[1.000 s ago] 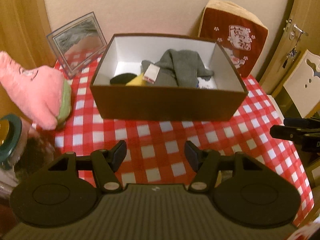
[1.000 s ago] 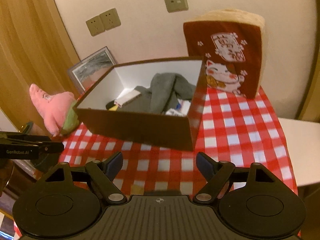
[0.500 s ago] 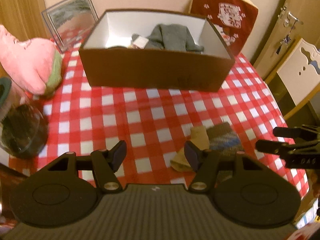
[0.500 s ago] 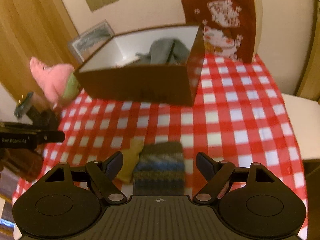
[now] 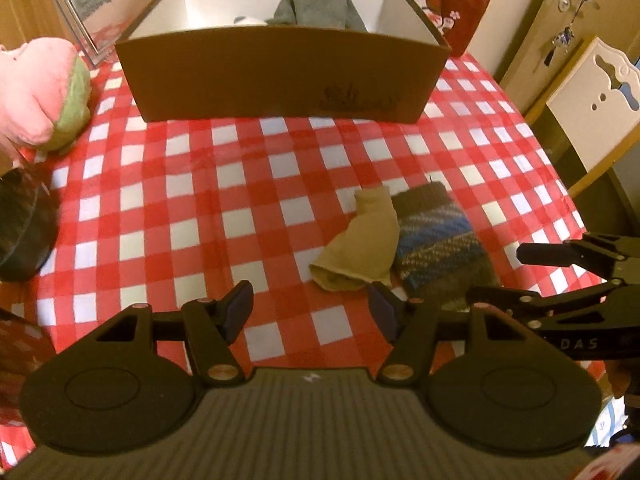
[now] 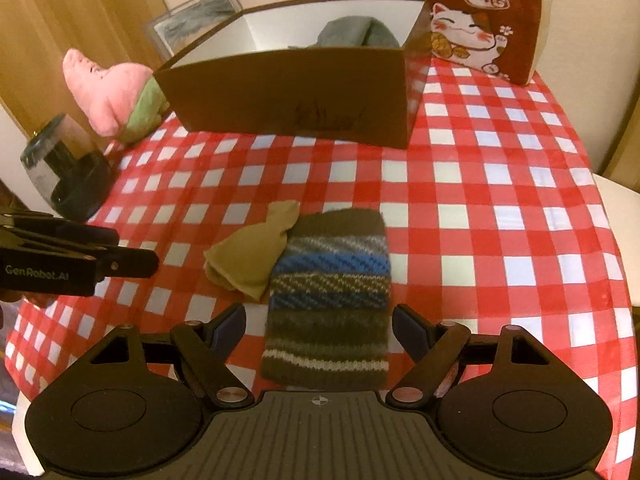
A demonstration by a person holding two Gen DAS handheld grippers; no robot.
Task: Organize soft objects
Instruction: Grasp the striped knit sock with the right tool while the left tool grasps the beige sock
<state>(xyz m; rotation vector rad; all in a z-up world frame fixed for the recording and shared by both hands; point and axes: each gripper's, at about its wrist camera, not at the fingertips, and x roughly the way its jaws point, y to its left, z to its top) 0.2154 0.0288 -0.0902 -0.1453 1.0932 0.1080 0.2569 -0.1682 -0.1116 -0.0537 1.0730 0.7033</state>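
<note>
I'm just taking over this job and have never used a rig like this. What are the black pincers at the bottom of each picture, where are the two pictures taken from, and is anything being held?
There is no robot arm here: a person holds a two-finger gripper in each hand, and each gripper carries a wide-angle camera looking along its fingers. One picture looks over the left gripper, the other over the right gripper.

On the red checked tablecloth lie a striped knitted sock and a tan sock, touching side by side. Behind them stands a brown box with grey cloth inside. A pink plush toy lies left of the box.

Both grippers are open and hold nothing. The striped sock lies just ahead of the right gripper.
</note>
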